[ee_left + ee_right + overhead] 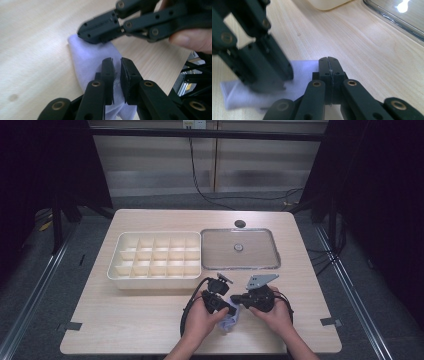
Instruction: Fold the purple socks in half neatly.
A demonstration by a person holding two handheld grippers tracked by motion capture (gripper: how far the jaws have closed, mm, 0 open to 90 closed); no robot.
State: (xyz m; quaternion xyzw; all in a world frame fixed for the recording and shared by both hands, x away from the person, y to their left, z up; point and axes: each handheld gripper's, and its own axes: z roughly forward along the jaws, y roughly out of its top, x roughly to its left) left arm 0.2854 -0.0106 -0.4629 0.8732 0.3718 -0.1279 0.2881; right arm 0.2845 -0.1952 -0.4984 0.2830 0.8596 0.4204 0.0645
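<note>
A pale lavender cloth [229, 322] lies near the table's front edge between the person's two hands. In the left gripper view the cloth [87, 55] runs as a raised fold from my left gripper [117, 62] to the right gripper [82, 32]. The left jaws stand almost together with a thin layer of cloth pinched between them. My right gripper [328, 59] is fully shut at the cloth's [242, 97] far end, which rises to its tips. From above, the left gripper [234, 310] and the right gripper [234, 299] point at each other.
A cream box [114, 265] divided into several compartments sits at the middle left. Beside it on the right lies a clear shallow tray [275, 250] with a small round object [238, 247] in it. A dark round hole [240, 223] is behind the tray.
</note>
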